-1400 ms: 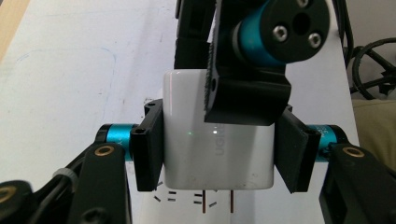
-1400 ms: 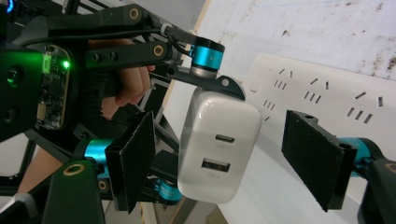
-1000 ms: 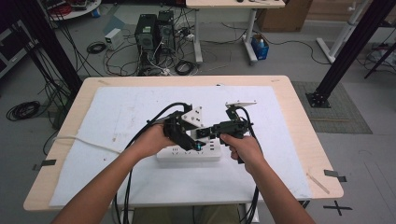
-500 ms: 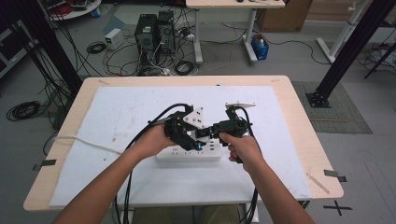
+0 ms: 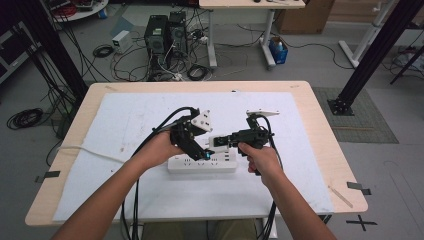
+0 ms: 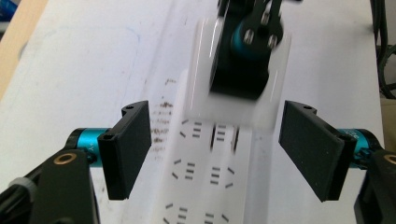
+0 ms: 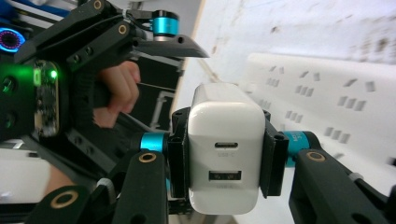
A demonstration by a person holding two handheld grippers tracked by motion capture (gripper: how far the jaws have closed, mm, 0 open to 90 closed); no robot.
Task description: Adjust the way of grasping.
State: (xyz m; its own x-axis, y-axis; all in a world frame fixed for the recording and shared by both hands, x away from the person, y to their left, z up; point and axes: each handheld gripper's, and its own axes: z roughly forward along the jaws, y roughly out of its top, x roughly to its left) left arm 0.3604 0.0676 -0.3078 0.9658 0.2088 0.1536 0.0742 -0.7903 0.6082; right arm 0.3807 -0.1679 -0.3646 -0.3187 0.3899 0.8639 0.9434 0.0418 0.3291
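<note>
Over power strip (image 5: 202,164), charger (image 7: 225,154) between right fingers (image 7: 178,154).

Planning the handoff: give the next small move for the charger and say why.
Probably lower the charger toward the power strip. The right gripper clamps it by both sides above the sockets, and the left gripper, jaws just opened, stands off it.

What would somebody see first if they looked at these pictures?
First, the white charger block, squeezed between the right tongs near the middle of the table. Right under it lies a long white power strip with rows of sockets. The left tongs, jaws just opened and holding nothing, hang over that strip.
</note>
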